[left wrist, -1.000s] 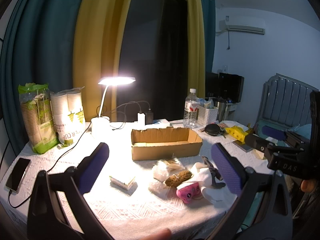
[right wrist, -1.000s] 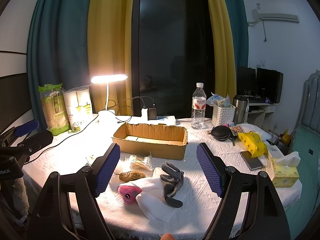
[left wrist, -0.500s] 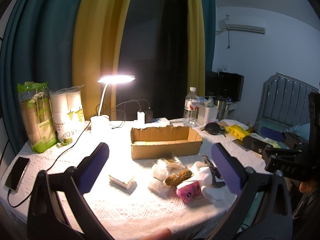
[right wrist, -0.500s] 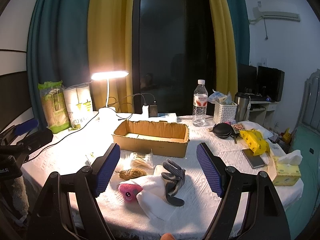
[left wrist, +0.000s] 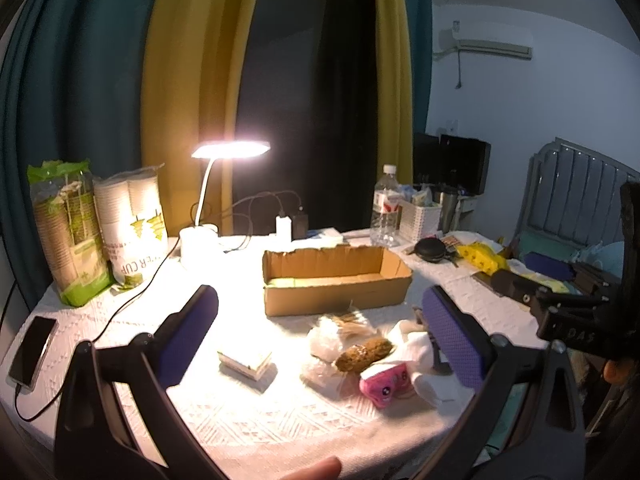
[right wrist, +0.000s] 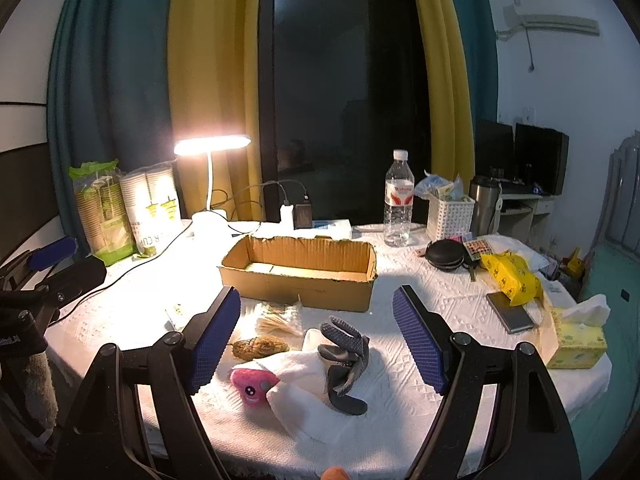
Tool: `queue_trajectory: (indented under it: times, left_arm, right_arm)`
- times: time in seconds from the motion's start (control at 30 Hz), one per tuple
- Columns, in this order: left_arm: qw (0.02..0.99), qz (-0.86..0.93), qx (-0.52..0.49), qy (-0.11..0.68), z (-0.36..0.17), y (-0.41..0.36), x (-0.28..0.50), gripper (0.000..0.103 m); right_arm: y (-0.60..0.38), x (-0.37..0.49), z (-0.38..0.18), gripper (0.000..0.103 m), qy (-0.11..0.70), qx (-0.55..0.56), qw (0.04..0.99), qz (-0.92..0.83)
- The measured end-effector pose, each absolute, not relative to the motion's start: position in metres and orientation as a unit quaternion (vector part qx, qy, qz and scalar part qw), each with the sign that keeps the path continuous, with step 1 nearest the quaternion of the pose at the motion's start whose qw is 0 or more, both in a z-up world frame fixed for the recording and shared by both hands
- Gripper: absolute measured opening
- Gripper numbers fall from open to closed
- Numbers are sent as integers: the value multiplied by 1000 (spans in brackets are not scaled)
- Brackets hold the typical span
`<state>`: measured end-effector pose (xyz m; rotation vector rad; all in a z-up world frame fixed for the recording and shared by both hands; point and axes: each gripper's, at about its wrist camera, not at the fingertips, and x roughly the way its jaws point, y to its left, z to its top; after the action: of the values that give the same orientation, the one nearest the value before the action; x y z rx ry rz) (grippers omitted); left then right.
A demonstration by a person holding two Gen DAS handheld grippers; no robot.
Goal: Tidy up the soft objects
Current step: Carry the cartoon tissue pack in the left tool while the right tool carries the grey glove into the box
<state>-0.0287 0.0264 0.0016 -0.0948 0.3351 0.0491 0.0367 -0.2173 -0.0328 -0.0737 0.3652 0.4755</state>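
An open cardboard box (left wrist: 336, 280) (right wrist: 298, 270) stands mid-table. In front of it lie a pink plush toy (left wrist: 384, 384) (right wrist: 252, 384), a brown fuzzy lump (left wrist: 364, 354) (right wrist: 260, 347), a white cloth (right wrist: 304, 396) (left wrist: 424, 372), a grey glove (right wrist: 344, 360) on the cloth, and a clear bag of sticks (left wrist: 340, 328) (right wrist: 276, 320). My left gripper (left wrist: 320, 340) is open and empty, above the near table edge. My right gripper (right wrist: 316, 340) is open and empty, held before the glove and cloth.
A lit desk lamp (left wrist: 230, 150), packs of paper cups (left wrist: 132, 220), a phone (left wrist: 32, 350), a small white block (left wrist: 246, 362), a water bottle (right wrist: 399, 200), a white basket (right wrist: 450, 216), a yellow bag (right wrist: 510, 276) and a tissue box (right wrist: 576, 340) crowd the white-clothed table (right wrist: 420, 360).
Both grippers have drifted slightly; the table's things sit a little differently in both views. Both stay open and empty. Nothing on the table has moved.
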Motion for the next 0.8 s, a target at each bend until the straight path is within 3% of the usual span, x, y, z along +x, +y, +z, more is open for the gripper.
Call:
queue_trajectory:
  times: [0.43,0.8]
  left_arm:
    - [949,60,-38,306,-72,67,77,103]
    - [898,97,-23,429,-143,105,146,102]
  right_arm:
    - [-217,130,-80,81,285,-27,935,210]
    - [-219,210,-157,81,432,23,872,228]
